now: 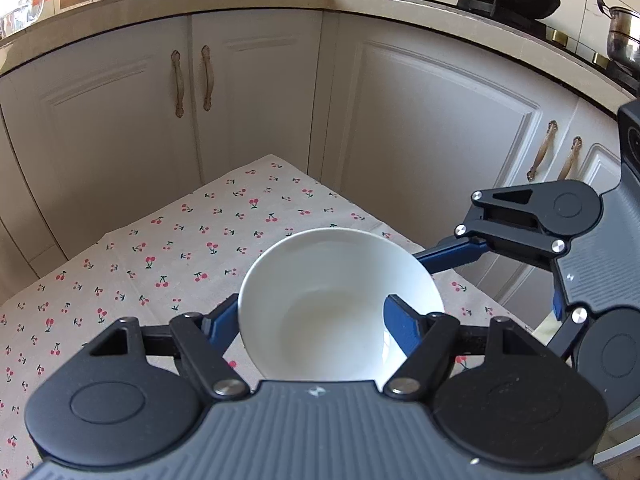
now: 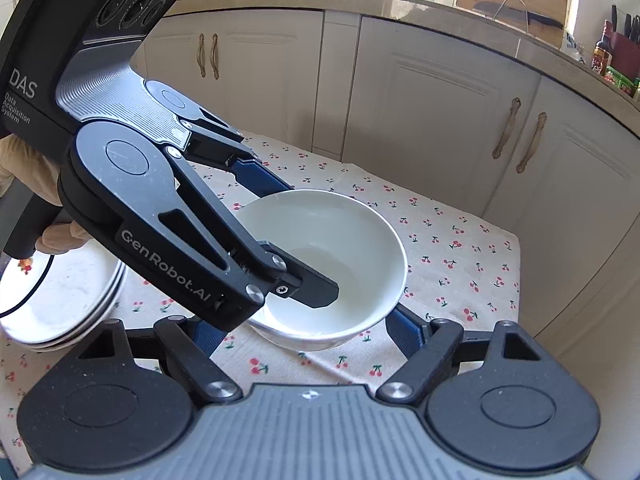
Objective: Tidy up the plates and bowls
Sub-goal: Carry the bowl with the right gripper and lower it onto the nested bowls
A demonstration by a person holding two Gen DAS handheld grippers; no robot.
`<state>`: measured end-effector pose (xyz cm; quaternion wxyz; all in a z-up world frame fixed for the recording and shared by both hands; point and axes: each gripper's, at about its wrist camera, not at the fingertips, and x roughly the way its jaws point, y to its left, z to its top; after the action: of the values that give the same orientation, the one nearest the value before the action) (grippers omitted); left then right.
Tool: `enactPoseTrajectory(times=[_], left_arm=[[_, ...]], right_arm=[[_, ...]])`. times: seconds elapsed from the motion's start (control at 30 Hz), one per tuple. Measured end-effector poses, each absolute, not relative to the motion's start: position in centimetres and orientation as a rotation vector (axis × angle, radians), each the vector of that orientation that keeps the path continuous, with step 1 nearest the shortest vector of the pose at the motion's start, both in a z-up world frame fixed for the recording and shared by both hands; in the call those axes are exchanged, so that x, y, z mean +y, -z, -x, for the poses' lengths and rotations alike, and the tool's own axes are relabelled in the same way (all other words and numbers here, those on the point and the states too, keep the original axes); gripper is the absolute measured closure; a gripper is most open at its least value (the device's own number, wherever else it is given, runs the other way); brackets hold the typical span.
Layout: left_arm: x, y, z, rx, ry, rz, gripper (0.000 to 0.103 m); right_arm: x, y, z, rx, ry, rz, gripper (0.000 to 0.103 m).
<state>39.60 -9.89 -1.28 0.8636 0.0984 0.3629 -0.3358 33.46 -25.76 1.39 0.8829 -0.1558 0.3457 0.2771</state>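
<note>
The left hand-held gripper [image 1: 316,320] clamps a white bowl [image 1: 340,304] by its wall, one finger inside and one outside, holding it tilted above the cherry-print tabletop [image 1: 180,248]. The right hand-held gripper [image 2: 308,326] has its jaws spread beneath the bowl, gripping nothing. Stacked plates [image 2: 64,304] lie to its left.

In the right wrist view, the left gripper [image 2: 316,240] carries white lettering. Its black camera block [image 2: 36,80], at the upper left of the frame, reads "DAS" with "Data Acquisition System" in smaller type below. Along its near black finger arm [image 2: 176,256], left of centre, runs "GenRobot.AI". Labels on the bottles and jars on the counter, in both views, are too small to read.
</note>
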Motion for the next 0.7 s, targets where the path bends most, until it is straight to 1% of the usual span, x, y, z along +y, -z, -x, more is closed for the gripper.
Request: enactPoseTrajectory(times=[0.23, 0.7], left_arm=[[-10.3, -0.1, -35.6, 0.759, 0.705, -0.215, 0.028], [-10.7, -1.8, -27.9, 0.741, 0.722, -0.232, 0.028]], right_arm=[[-25.6, -2.9, -29.5, 0.72, -0.562, 0.344, 0.016], [-25.9, -4.2, -22.0, 0.726, -0.562, 0.343, 0.016]])
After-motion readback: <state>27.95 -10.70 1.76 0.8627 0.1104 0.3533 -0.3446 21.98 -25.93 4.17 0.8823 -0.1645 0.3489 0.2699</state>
